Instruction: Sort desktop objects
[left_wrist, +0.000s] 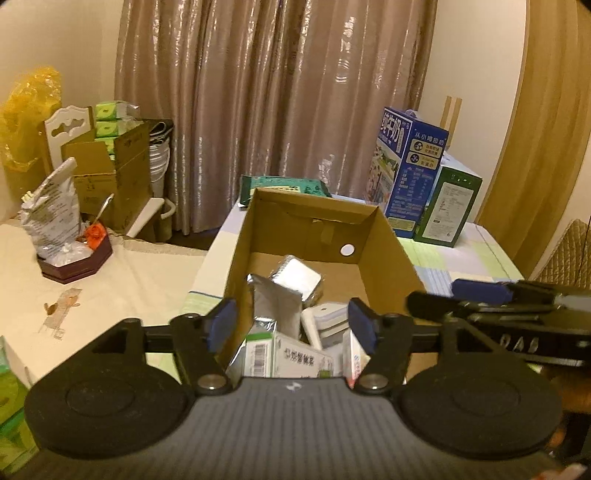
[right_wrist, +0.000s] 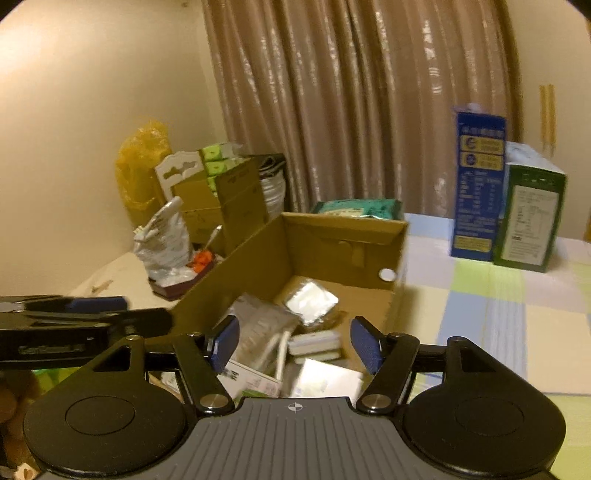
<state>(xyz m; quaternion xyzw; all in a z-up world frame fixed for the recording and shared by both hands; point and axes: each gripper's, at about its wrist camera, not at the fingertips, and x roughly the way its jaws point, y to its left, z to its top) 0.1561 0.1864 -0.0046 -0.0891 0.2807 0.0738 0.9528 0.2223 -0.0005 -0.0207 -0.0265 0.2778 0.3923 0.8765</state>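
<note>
At far left of the left wrist view, a cream-covered table (left_wrist: 122, 280) carries a dark hexagonal tray (left_wrist: 75, 264) holding a crinkled silver bag (left_wrist: 55, 210) and something orange. Behind it stand an open brown carton (left_wrist: 110, 177) with green packs on top and a yellow plastic bag (left_wrist: 29, 110) against the wall.

Toward the middle, an open cardboard box (left_wrist: 314, 225) sits on a pastel checked cloth (left_wrist: 476, 254). Inside it lie the sorted things: a shiny foil pouch (left_wrist: 275, 302), a square foil-wrapped packet (left_wrist: 297, 275) farther back, a small white case (left_wrist: 327, 321) and a white printed carton (left_wrist: 295, 360) at the near end.

The left hand-held gripper (left_wrist: 293, 326) hangs over the near end of the box, its blue pads (left_wrist: 221, 325) spread apart with nothing pressed between them. The right hand-held gripper (right_wrist: 295, 345) is just beside it, also released over the box contents, its pads touching nothing; it shows from the side at the right edge of the left view.

A green packet (left_wrist: 284, 186) lies just behind the box. Farther right, a tall blue milk carton (left_wrist: 406, 170) stands upright on the cloth, touching a green box (left_wrist: 448, 206). A beige curtain (left_wrist: 273, 92) hangs behind everything.
</note>
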